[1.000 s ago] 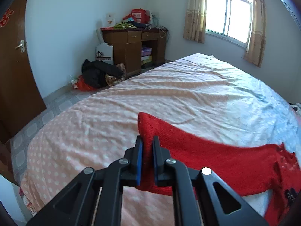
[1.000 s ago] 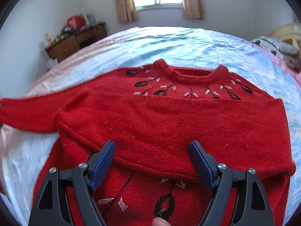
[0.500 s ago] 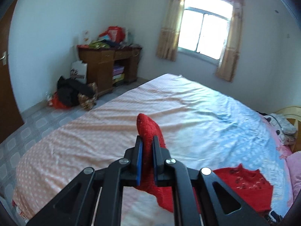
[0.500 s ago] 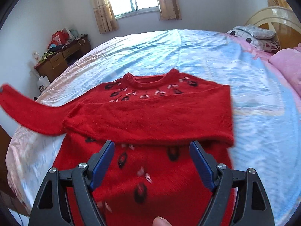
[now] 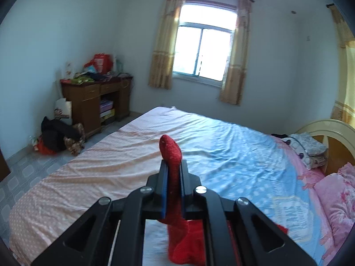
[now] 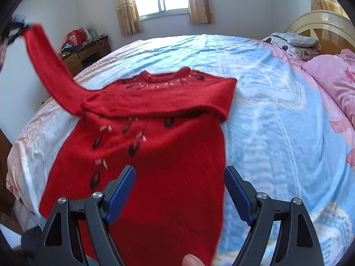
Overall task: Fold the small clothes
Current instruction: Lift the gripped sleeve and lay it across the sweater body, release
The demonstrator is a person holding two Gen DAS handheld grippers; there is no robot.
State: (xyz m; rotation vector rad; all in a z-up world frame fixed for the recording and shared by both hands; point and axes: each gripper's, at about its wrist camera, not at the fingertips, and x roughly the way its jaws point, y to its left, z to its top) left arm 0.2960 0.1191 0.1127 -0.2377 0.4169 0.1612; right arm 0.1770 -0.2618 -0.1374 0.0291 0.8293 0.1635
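The sweater [image 6: 155, 155] lies flat on the bed [image 6: 277, 110], one sleeve [image 6: 44, 62] lifted at ten o'clock, clamped in the left gripper [image 5: 174, 188]. Right gripper [image 6: 179, 197] hovers, jaws apart. Sleeve-folding seems underway; next, lay it across the chest.

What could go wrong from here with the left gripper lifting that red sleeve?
The left gripper pinches only the cuff of the raised sleeve, so the knit might slip out. Pulling higher could drag the red sweater and undo the other sleeve already folded across the chest. The right gripper hovers open, pinning nothing.
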